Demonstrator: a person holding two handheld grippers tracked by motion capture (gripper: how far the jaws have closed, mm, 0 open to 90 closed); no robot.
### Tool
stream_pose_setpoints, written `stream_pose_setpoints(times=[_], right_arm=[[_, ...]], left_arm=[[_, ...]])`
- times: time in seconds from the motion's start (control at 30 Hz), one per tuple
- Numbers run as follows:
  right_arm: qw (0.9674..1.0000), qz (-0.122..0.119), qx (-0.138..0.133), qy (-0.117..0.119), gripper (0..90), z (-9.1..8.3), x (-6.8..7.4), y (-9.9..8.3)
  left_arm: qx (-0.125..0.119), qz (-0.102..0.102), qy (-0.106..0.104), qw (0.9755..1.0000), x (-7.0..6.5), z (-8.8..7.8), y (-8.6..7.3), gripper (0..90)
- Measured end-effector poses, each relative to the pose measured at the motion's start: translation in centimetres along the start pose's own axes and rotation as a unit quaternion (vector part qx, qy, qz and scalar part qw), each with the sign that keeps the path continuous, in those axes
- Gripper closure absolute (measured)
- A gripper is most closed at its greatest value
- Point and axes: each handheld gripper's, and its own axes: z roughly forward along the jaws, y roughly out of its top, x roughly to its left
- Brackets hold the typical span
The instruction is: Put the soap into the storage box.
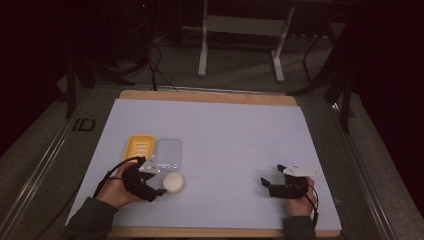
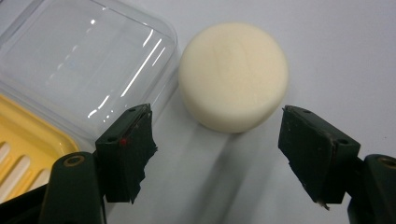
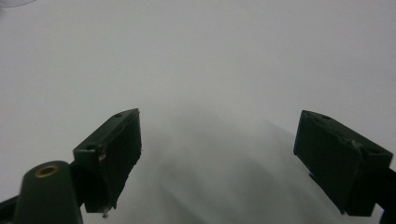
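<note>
A round cream soap bar (image 1: 173,183) (image 2: 233,74) lies on the pale sheet, just right of my left gripper (image 1: 159,186) (image 2: 217,154). That gripper is open, its jaws short of the soap with nothing between them. A yellow soap dish (image 1: 139,147) (image 2: 18,140) and a clear plastic lid (image 1: 169,153) (image 2: 79,65) sit side by side behind the soap. My right gripper (image 1: 267,185) (image 3: 233,158) rests at the right of the sheet, open over bare surface.
The pale sheet (image 1: 225,140) covers a wooden board (image 1: 210,97) on a grey table. A white frame stand (image 1: 240,30) and cables lie on the floor beyond the table's far edge.
</note>
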Motion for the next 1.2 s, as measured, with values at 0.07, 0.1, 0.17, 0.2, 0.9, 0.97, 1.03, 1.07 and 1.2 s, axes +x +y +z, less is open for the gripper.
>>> stream_pose_setpoints(times=[0.07,0.1,0.17,0.2,0.9,0.97,1.03,1.07,1.2], right_arm=[[1.0000,-0.001,0.000,0.000,14.9,0.0,0.0,0.0],[1.0000,-0.001,0.000,0.000,14.9,0.0,0.0,0.0],[1.0000,-0.001,0.000,0.000,14.9,0.0,0.0,0.0],[1.0000,-0.001,0.000,0.000,14.9,0.0,0.0,0.0],[1.0000,-0.001,0.000,0.001,14.9,0.0,0.0,0.0],[1.0000,-0.001,0.000,0.001,14.9,0.0,0.0,0.0],[1.0000,-0.001,0.000,0.001,14.9,0.0,0.0,0.0],[1.0000,0.000,0.000,0.001,14.9,0.0,0.0,0.0],[1.0000,-0.001,0.000,0.001,14.9,0.0,0.0,0.0]], left_arm=[[0.002,0.004,-0.001,1.0000,0.0,0.0,0.2,26.5],[0.002,0.006,-0.001,1.0000,0.0,0.1,0.3,26.3],[0.007,0.011,-0.003,0.9999,0.0,0.1,0.5,26.1],[0.009,0.014,-0.003,0.9999,0.0,0.1,0.6,26.0],[0.032,0.051,-0.017,0.9980,-0.1,0.9,2.9,17.7],[0.039,0.055,-0.019,0.9976,-0.1,1.0,3.1,17.6],[0.045,0.060,-0.019,0.9970,-0.1,1.2,3.3,17.4],[0.045,0.059,-0.020,0.9971,-0.2,1.4,3.4,17.3],[0.057,0.067,-0.022,0.9959,-0.2,1.8,3.8,15.7]])
